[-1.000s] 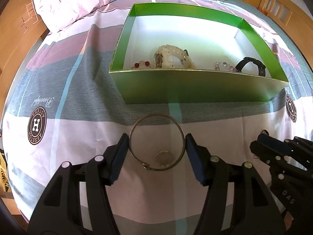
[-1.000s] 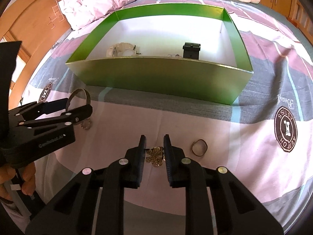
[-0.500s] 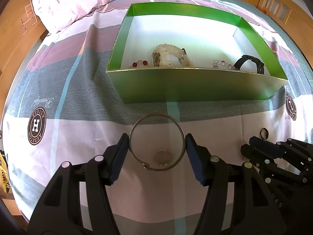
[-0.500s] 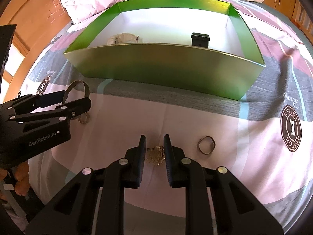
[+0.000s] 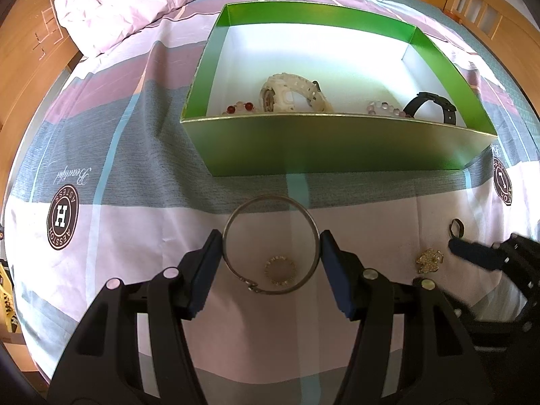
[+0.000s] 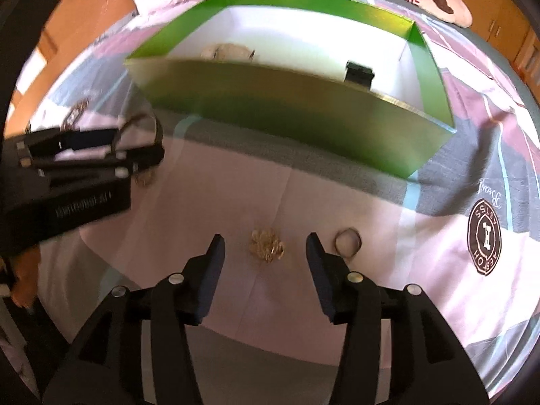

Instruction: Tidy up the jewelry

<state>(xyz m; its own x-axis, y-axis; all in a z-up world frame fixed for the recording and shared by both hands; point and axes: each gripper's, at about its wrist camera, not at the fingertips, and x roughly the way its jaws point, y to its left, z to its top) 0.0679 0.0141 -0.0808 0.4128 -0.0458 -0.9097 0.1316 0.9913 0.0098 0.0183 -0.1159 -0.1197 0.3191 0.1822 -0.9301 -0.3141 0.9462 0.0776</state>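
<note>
My left gripper (image 5: 271, 263) is shut on a thin metal bangle (image 5: 270, 197), held flat just above the bedsheet in front of the green box (image 5: 337, 148). Under the bangle a small beaded ring (image 5: 279, 258) lies on the sheet. My right gripper (image 6: 265, 239) points down over a gold brooch (image 6: 266, 245). Its jaws are opening, and the brooch lies between them on the sheet with neither pad touching it. A dark ring (image 6: 349, 229) lies just right of the right finger. In the box are a white watch (image 5: 290, 92), a black watch (image 5: 435, 108) and bead bracelets (image 5: 384, 108).
The box (image 6: 287, 108) stands on a striped bedsheet with round logos (image 5: 62, 217). A pink duvet (image 5: 135, 3) is bunched at the far left. Wooden furniture (image 5: 20, 50) borders the bed. A hand (image 6: 23, 290) holds the left gripper at the near left.
The right gripper's jaws have spread apart and let go of the gold brooch, which now lies on the sheet. The right view has tilted a little. The left gripper and bangle stayed put.
</note>
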